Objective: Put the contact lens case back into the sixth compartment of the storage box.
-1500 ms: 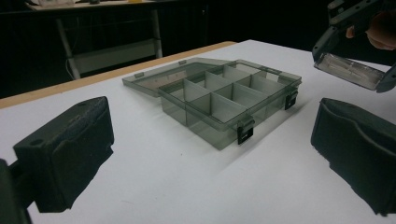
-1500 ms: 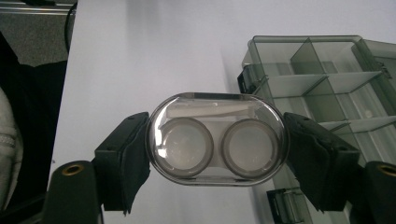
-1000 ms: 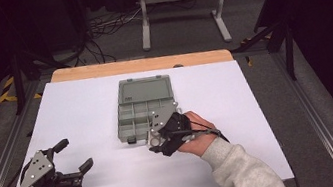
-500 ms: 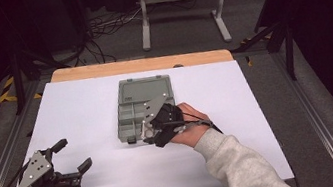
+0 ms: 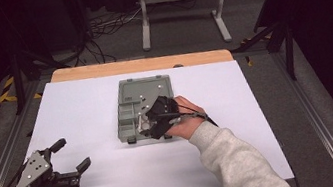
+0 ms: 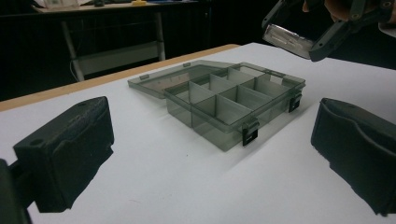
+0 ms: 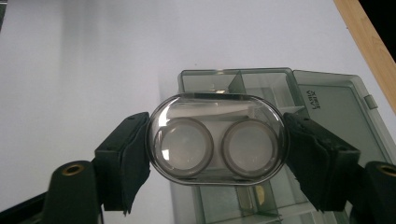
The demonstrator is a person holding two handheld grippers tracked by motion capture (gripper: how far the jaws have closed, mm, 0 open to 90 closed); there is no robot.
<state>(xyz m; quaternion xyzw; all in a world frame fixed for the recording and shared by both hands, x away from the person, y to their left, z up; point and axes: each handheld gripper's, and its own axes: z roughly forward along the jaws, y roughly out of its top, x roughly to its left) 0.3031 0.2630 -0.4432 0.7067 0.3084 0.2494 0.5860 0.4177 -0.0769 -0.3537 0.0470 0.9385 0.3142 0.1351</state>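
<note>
Carrying clear oval two-well case (image 7: 217, 137), clamped in right gripper (image 5: 151, 124), above open grey compartment box (image 5: 132, 110) at frame centre. Left gripper (image 5: 70, 155) spread wide, idle lower left. Next, probably: lowering into a compartment, then releasing.

1. High view: white table (image 5: 82, 117) evenly lit from overhead; surrounding room almost black, detail lost there.
2. Shadows soft and short, e.g. under the left gripper (image 5: 70, 154). Picture slightly soft, mild grain.
3. Left gripper view: dim, bluish cast; near black jaws out of focus, compartment box (image 6: 224, 100) reasonably sharp, soft shadow at its front.
4. Right gripper view: brightest; table nearly blown out, glare streak on the clear oval case (image 7: 217, 140), jaw edges blurred.
</note>
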